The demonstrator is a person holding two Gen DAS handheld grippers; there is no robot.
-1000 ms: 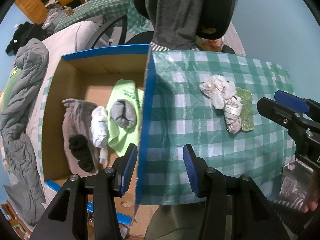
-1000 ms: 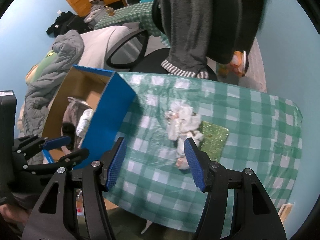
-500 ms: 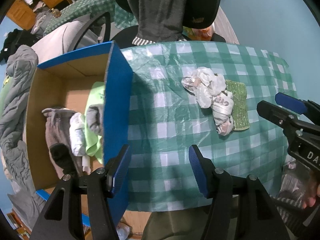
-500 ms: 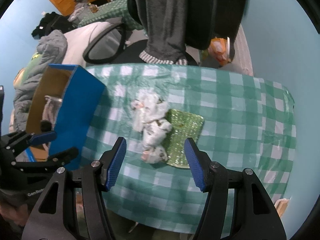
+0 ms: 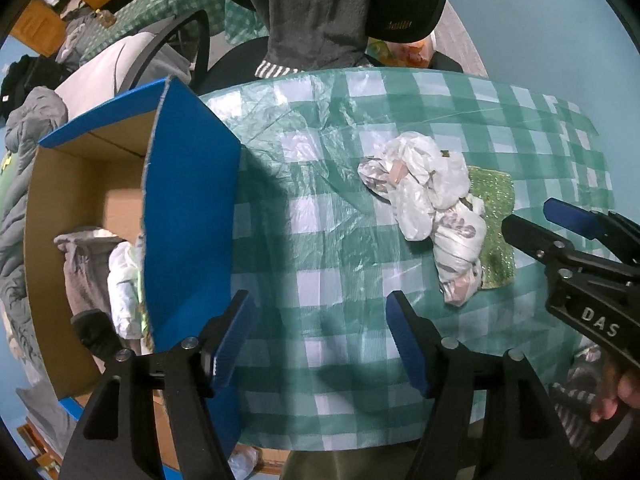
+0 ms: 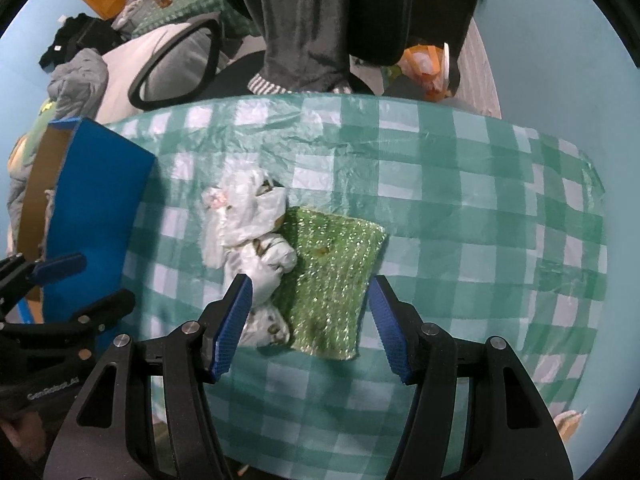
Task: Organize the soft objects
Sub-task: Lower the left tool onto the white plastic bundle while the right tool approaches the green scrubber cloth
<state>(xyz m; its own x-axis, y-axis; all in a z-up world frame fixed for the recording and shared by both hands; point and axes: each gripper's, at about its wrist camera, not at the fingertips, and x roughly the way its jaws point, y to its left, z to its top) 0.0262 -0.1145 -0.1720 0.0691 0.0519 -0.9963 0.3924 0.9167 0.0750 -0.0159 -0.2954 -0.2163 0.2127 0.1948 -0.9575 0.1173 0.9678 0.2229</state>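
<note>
A bundle of crumpled white plastic bags (image 6: pixel 248 236) lies on the green checked tablecloth (image 6: pixel 460 208), overlapping the left edge of a glittery green cloth (image 6: pixel 332 276). My right gripper (image 6: pixel 310 324) is open and empty, hovering just in front of the green cloth and the bags. My left gripper (image 5: pixel 320 340) is open and empty, above the table's near side, to the right of the blue cardboard box (image 5: pixel 188 216). The bags (image 5: pixel 428 200) and green cloth (image 5: pixel 494 208) also show in the left wrist view. The box holds grey (image 5: pixel 82 268) and white (image 5: pixel 122 284) soft items.
An office chair with a grey garment (image 6: pixel 304 20) stands behind the table. A grey jacket (image 5: pixel 20 184) lies left of the box. An orange bag (image 6: pixel 424 64) sits behind the table's far right. The box wall stands upright at the table's left edge.
Both grippers have moved right, away from the box. The right gripper has come closer to the bags and green cloth. Both stay open.
</note>
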